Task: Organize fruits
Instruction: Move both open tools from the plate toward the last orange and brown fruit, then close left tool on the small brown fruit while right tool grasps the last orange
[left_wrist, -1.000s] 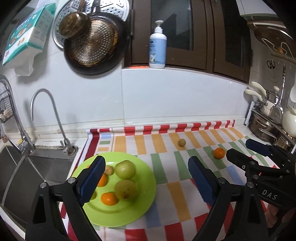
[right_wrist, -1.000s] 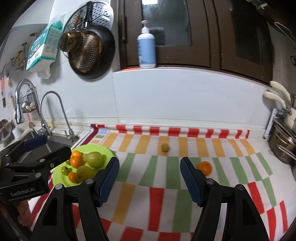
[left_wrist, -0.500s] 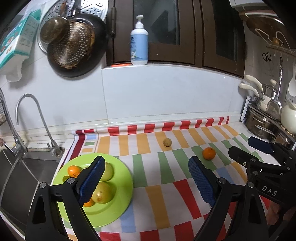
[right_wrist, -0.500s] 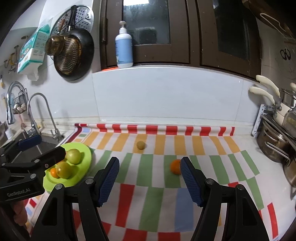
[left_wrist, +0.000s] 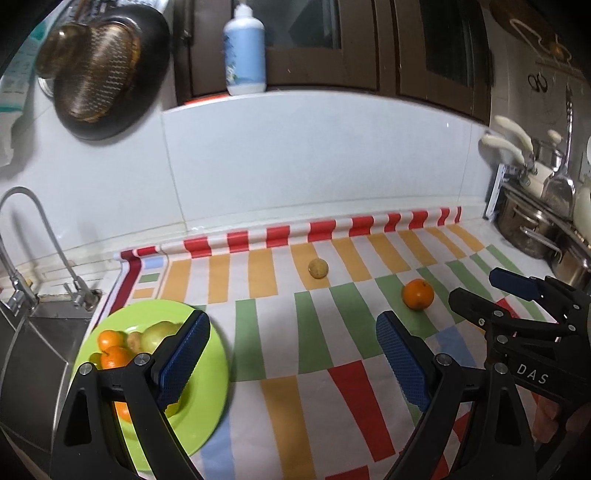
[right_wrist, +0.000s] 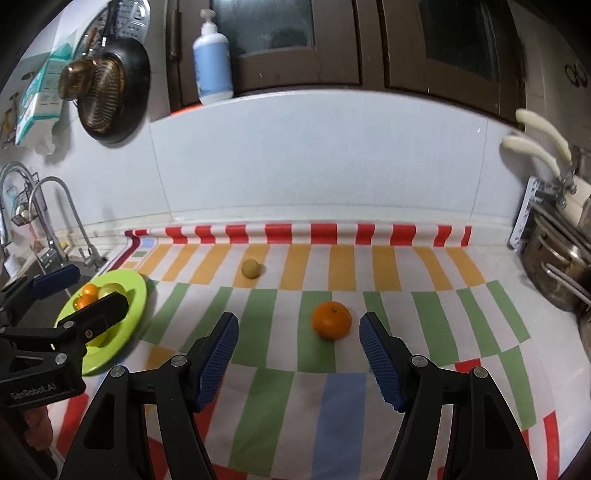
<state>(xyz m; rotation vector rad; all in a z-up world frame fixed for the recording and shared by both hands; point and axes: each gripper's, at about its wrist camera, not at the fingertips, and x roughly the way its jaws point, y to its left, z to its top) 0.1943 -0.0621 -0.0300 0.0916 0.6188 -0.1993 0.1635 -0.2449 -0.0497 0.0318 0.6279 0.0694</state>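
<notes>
A green plate (left_wrist: 207, 373) (right_wrist: 138, 295) at the counter's left holds oranges and green fruits. A loose orange (right_wrist: 331, 319) (left_wrist: 417, 294) and a small yellowish fruit (right_wrist: 250, 268) (left_wrist: 318, 268) lie on the striped mat. My right gripper (right_wrist: 298, 354) is open and empty, just short of the orange, which sits toward its right finger. My left gripper (left_wrist: 291, 354) is open and empty above the mat, beside the plate's right edge. Each gripper shows in the other's view, the right one (left_wrist: 517, 295) and the left one (right_wrist: 70, 291).
A sink (left_wrist: 33, 354) with a faucet (left_wrist: 40, 236) lies left of the plate. Steel pots (right_wrist: 554, 273) stand at the right. A pan (left_wrist: 107, 66) hangs on the tiled wall, and a soap bottle (left_wrist: 244, 48) stands on the ledge.
Both grippers have moved right along the counter. The loose orange now sits close in front of my right gripper, and the plate has slid toward the left in both views.
</notes>
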